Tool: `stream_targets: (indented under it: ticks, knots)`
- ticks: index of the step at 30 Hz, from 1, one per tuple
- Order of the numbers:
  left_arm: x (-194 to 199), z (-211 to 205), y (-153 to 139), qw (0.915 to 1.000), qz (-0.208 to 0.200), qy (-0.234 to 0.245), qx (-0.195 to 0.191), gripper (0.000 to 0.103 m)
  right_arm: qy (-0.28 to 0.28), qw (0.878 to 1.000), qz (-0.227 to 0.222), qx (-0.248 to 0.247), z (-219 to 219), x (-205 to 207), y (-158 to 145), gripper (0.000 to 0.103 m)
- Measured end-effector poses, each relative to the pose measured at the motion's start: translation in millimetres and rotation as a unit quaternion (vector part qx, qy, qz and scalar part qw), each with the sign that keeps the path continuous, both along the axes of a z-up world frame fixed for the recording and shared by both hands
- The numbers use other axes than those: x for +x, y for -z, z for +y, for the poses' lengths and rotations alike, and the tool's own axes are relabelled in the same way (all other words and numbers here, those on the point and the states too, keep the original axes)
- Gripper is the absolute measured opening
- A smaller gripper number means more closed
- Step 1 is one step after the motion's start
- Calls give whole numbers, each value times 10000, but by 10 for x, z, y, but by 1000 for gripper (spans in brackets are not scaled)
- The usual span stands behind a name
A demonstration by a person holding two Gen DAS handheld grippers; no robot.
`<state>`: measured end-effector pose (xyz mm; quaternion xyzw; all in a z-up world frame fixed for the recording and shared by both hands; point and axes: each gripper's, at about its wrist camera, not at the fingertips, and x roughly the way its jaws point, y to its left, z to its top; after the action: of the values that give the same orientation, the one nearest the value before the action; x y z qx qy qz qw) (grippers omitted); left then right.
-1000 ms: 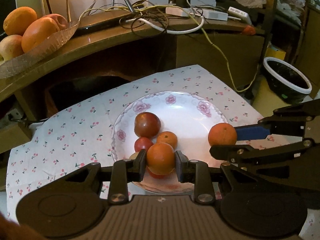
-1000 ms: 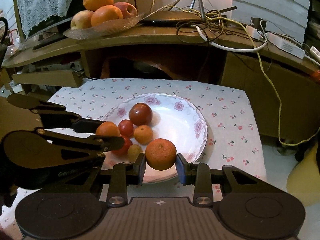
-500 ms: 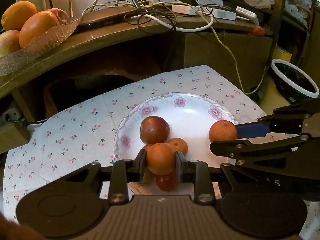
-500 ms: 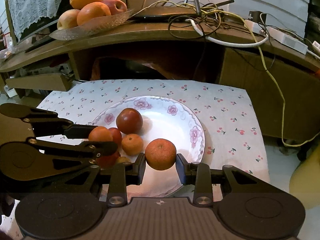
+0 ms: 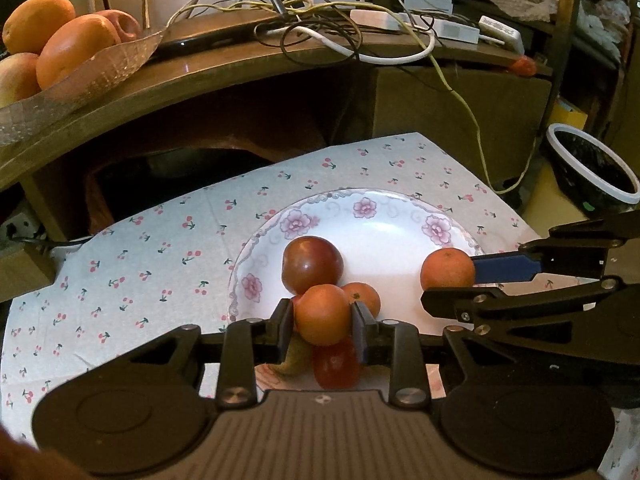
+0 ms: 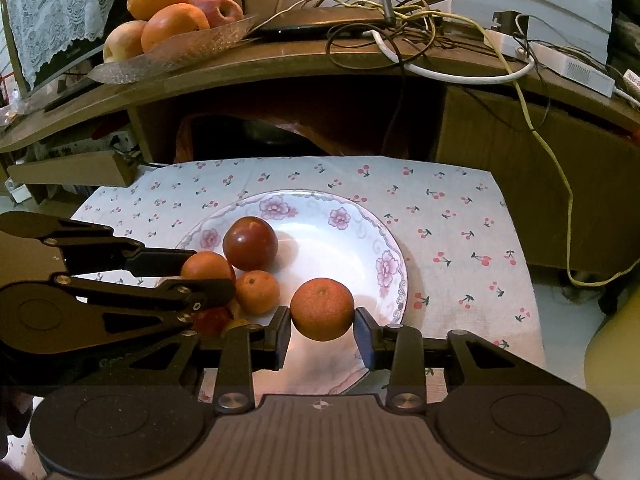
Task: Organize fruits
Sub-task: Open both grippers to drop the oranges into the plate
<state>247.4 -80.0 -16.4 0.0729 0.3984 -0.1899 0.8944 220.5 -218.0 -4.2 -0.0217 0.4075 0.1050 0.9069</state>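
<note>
Dim, warm light falls on a low worktop (image 6: 460,216) spread with a cherry-print cloth (image 5: 160,256), a flowered white plate (image 6: 352,240) at its middle.

Left gripper (image 5: 323,315): its jaws are closed on a smooth orange fruit (image 5: 322,313), held above the near left part of the plate. Right gripper (image 6: 322,309): its jaws pinch a dimpled orange (image 6: 322,309) from both sides over the near right part of the plate (whether it rests on the plate or hangs clear is hard to judge). In the left wrist view the same dimpled orange (image 5: 447,269) shows at the tip of the right gripper's blue pad.

Just behind the left jaws sits a dark red apple (image 5: 312,265), with a small orange (image 5: 365,297) beside it. Below the held fruit a red fruit (image 5: 336,363) and a greenish one (image 5: 297,359) are partly hidden by the gripper body, so their shapes are unclear. From the right wrist view the left gripper's arm covers most of that cluster.

Farther back, a wooden shelf (image 6: 280,64) carries a glass dish (image 6: 176,50) of oranges and apples, cut off at the frame edge in the left wrist view, and a tangle of cables (image 5: 340,32). A white-rimmed dark bowl (image 5: 592,168) stands off to the right, beyond the cloth.
</note>
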Motion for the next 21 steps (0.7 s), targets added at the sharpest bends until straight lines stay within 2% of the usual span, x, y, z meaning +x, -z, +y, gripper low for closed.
stream_targets:
  ticks: [13,21]
  knots:
    - [-13,18,-44,10000,-77,-7,-51,41,57,10000,-78,17,-28,-19,-26,41]
    - [-37,61,-93,9998,-140,-75,-103,42,276,9994,-181,46,-106,-25,-95,42]
